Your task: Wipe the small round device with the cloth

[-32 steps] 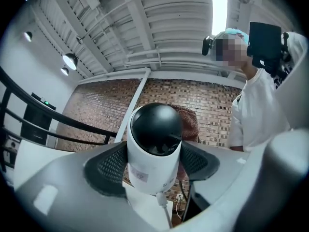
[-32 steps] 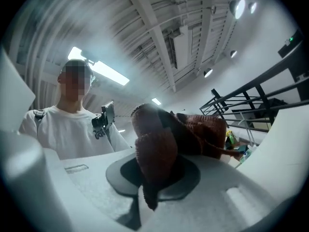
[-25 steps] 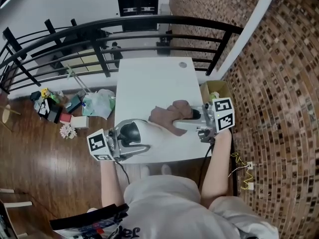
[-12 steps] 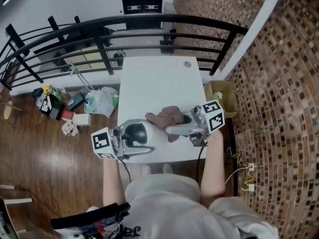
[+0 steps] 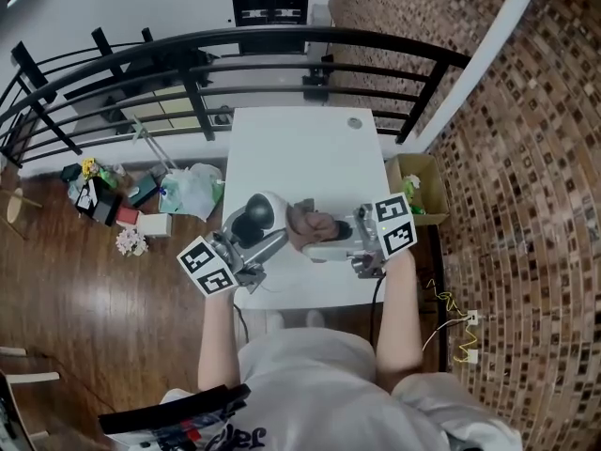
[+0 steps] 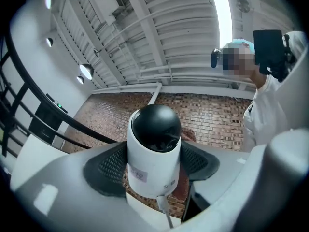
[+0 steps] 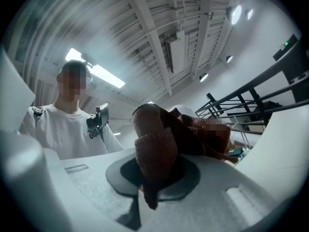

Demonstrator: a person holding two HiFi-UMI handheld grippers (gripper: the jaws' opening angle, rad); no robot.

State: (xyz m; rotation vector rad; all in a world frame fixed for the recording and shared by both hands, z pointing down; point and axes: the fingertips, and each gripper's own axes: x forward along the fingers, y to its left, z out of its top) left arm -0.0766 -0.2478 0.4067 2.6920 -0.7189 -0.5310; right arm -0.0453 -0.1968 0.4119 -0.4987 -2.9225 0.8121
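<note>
The small round device [image 5: 255,216], a white body with a black dome [image 6: 155,125], is held above the near part of the white table [image 5: 300,153]. My left gripper [image 5: 260,233] is shut on it, and its dark pads press the white body [image 6: 153,163] from both sides. A thin white cable [image 6: 164,210] hangs from its base. My right gripper [image 5: 319,237] is shut on a bunched brown cloth [image 5: 313,222], which lies against the device's right side. In the right gripper view the cloth [image 7: 154,146] bulges from the jaws and hides most of the device.
A black railing [image 5: 282,50] runs past the table's far edge, and a brick wall [image 5: 507,205] stands on the right. A small round cap [image 5: 354,122] lies at the table's far right. A cardboard box [image 5: 413,181] sits beside the table, with bags and clutter [image 5: 141,200] on the wooden floor.
My left gripper has swung the device up and right, toward the cloth. The right gripper has carried the cloth left and nearer, bunching it against the device.
</note>
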